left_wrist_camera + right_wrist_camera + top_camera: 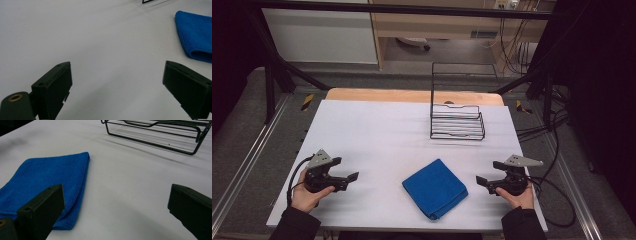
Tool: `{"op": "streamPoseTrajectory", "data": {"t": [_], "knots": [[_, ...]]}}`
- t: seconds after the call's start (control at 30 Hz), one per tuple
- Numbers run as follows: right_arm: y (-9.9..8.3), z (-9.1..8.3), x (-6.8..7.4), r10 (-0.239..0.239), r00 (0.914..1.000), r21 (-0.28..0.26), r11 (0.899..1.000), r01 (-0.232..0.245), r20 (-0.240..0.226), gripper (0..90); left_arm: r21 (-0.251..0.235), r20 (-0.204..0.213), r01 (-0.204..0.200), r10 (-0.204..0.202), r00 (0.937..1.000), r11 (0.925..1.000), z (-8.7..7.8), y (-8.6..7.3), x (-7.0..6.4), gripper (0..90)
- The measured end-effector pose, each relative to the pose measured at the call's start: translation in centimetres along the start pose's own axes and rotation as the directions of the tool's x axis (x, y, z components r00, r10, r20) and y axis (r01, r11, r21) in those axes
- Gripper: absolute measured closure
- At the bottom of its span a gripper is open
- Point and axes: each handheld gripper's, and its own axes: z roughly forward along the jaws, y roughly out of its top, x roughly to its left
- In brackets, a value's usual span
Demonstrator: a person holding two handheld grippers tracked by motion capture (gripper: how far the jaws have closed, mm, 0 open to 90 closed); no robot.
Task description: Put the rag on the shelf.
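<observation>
A folded blue cloth (435,188) lies on the white table (377,135), near the front edge and between my two hands. My left gripper (350,178) rests at the front left, open, with bare table between its jaws. In the left gripper view the cloth (195,37) sits at the upper right, beyond the gripper (117,87). My right gripper (482,181) is at the front right, open, pointing toward the cloth. In the right gripper view the cloth (47,177) lies at the left, partly behind the left jaw of the gripper (115,212).
A black wire rack (457,122) with a tall back frame stands at the back right of the table; its base (160,135) crosses the top of the right gripper view. A wooden edge (377,95) borders the table's far side. Cables trail off to the right.
</observation>
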Motion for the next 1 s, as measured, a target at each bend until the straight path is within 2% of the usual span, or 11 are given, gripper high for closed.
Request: {"op": "streamPoseTrajectory", "data": {"t": [0.33,0.47,0.67,0.87,1.0], "knots": [[0.0,0.2,0.1,-0.005,1.0000,0.012,1.000,0.005,-0.001,1.6,0.006,-0.010,0.010,-0.010,0.9999,0.9999,0.2,0.1,-0.3,8.1],[0.0,0.4,0.3,-0.009,1.0000,0.018,1.000,0.009,0.004,1.6,0.019,-0.005,-0.002,0.003,1.0000,0.9998,0.4,0.1,-0.5,8.1],[0.1,1.0,0.7,-0.021,0.9998,0.031,0.999,0.021,0.003,1.7,0.035,0.012,-0.006,0.006,0.9999,0.9994,0.9,0.4,-1.3,8.6],[0.3,1.6,1.4,-0.030,0.9995,0.046,0.999,0.030,-0.003,1.7,0.051,0.018,0.010,-0.011,0.9998,0.9986,1.5,0.9,-2.2,9.4],[0.3,1.8,1.7,-0.025,0.9997,0.049,0.998,0.025,-0.005,1.9,0.051,0.038,0.025,-0.026,0.9989,0.9984,1.8,1.6,-3.0,10.7]]}}
